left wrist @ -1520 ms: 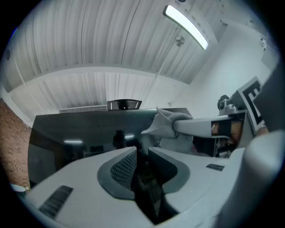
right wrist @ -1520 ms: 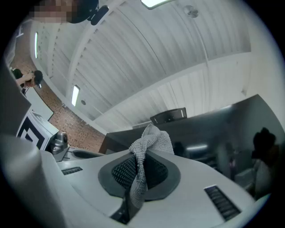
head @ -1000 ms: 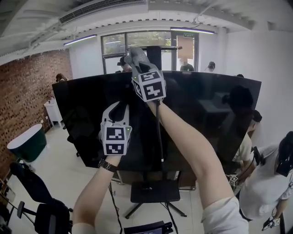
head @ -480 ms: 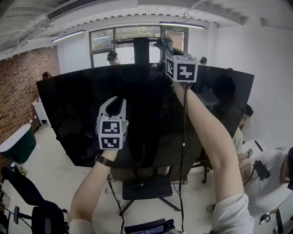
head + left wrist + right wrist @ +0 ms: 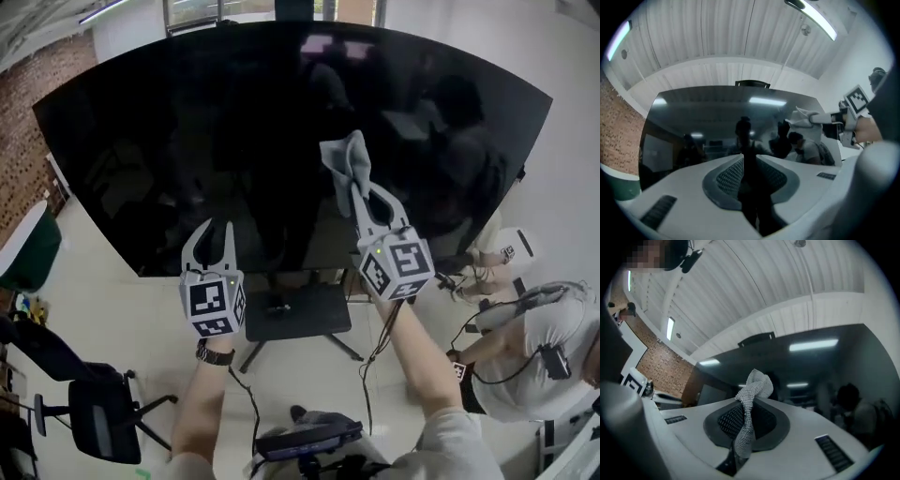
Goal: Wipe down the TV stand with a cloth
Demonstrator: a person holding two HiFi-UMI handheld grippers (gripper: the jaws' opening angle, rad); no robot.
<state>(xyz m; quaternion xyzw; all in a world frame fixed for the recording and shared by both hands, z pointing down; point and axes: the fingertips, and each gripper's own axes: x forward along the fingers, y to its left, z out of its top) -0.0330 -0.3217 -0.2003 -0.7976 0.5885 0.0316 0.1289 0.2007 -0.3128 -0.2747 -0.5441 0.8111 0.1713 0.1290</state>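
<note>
A large black TV screen (image 5: 187, 141) fills the upper head view, and under it sits the TV stand's black base (image 5: 298, 314) on thin legs. My right gripper (image 5: 367, 190) is shut on a grey cloth (image 5: 345, 167), held in front of the screen's lower middle. In the right gripper view the cloth (image 5: 751, 394) stands up from between the pads of that gripper (image 5: 744, 423). My left gripper (image 5: 214, 230) hangs near the screen's lower edge, jaws a little apart with nothing between them. The left gripper view (image 5: 750, 174) shows only reflections in the screen (image 5: 693, 122).
A person (image 5: 525, 356) in white crouches on the floor at the right, with cables around. A green and white tub (image 5: 23, 253) stands at the left, in front of a brick wall (image 5: 23, 103). A black chair (image 5: 94, 412) is at the lower left.
Both grippers have come down from the TV's top edge to its lower part. The right one still carries the cloth. The head view now looks more steeply down.
</note>
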